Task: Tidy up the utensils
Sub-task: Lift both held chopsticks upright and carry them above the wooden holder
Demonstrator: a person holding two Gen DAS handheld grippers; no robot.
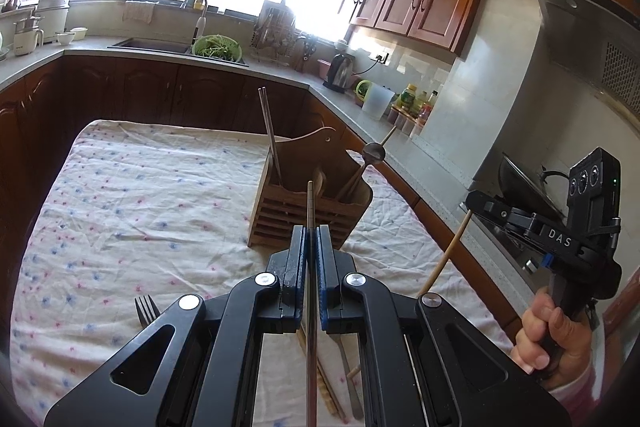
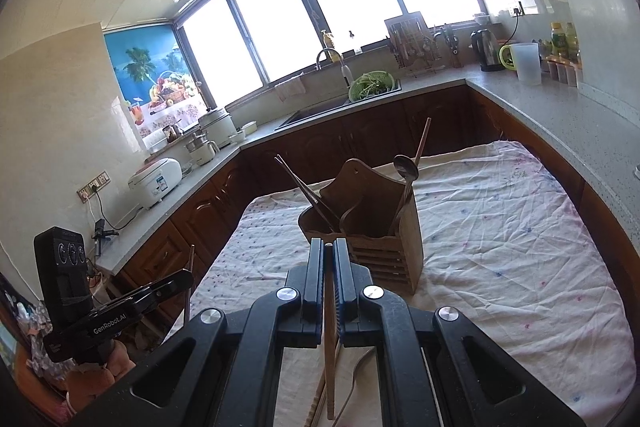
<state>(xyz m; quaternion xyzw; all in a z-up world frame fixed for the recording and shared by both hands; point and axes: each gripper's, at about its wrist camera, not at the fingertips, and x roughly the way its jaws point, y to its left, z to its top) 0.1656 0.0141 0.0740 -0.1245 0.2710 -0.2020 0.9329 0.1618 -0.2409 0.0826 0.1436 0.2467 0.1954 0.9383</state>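
In the left wrist view the left gripper (image 1: 311, 227) fills the lower centre of the frame, its blue-padded jaws pinched tight on a thin metal chopstick (image 1: 310, 203) whose tip pokes up past the pads toward the wooden utensil holder (image 1: 308, 207) just above them. The holder stands on a floral cloth (image 1: 140, 195) near the middle of the frame, with a pair of metal chopsticks (image 1: 269, 131) leaning out of its left compartment and a spoon (image 1: 373, 151) rising from its right one. A fork (image 1: 145, 309) lies on the cloth at lower left, beside the gripper body. At the right edge a hand (image 1: 556, 331) grips the handle of the right gripper (image 2: 328, 247), which in its own view sits at lower centre, jaws clamped on a wooden chopstick (image 2: 329, 339) running down between them, with the holder directly above and slightly right
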